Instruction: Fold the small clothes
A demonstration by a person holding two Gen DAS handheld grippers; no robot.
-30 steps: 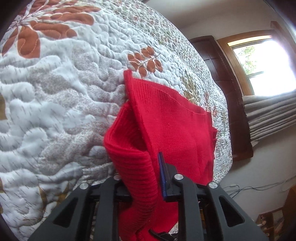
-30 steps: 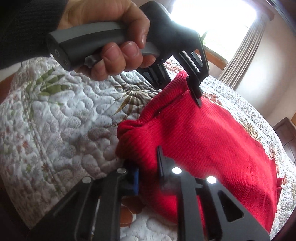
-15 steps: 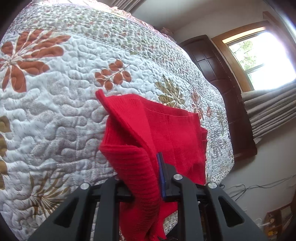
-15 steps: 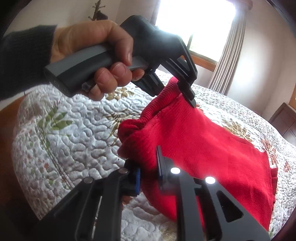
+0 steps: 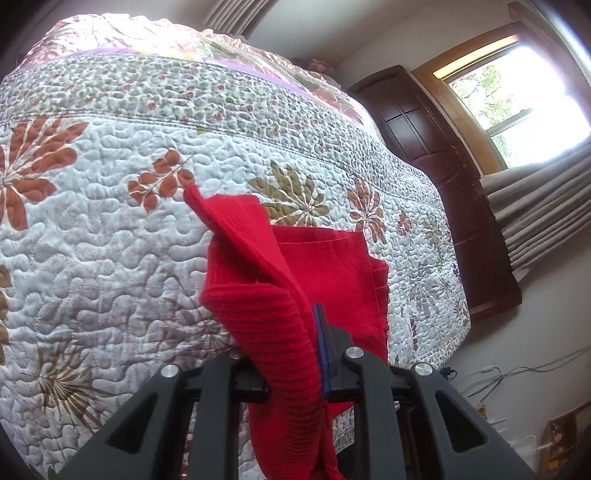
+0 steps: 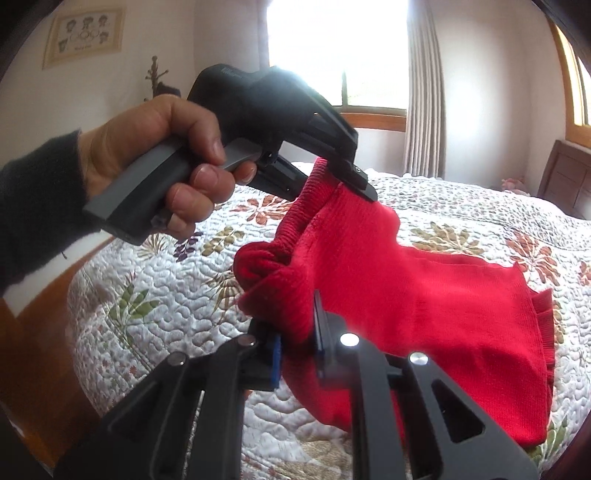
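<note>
Red knit garment [image 6: 424, 302] lifted w/ far end on floral quilted bed [image 6: 140, 295]; left gripper [image 6: 343, 177] & right gripper [image 6: 299, 339] fingers both clamp its ribbed edge.

Ribbed red knit garment [image 6: 424, 314] lying on matt quilted cotton bedspread [image 5: 110, 240]; matt black plastic right gripper [image 6: 297, 343] showing shiny metal pins.

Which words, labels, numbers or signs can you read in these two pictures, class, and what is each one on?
No text is legible.
Raised lettering on top of the left claw's black body: too blurred to read.
Framed picture on the wall: ring shapes and small figures, no legible words.
Red knit garment and quilt: no label or print visible.
</note>
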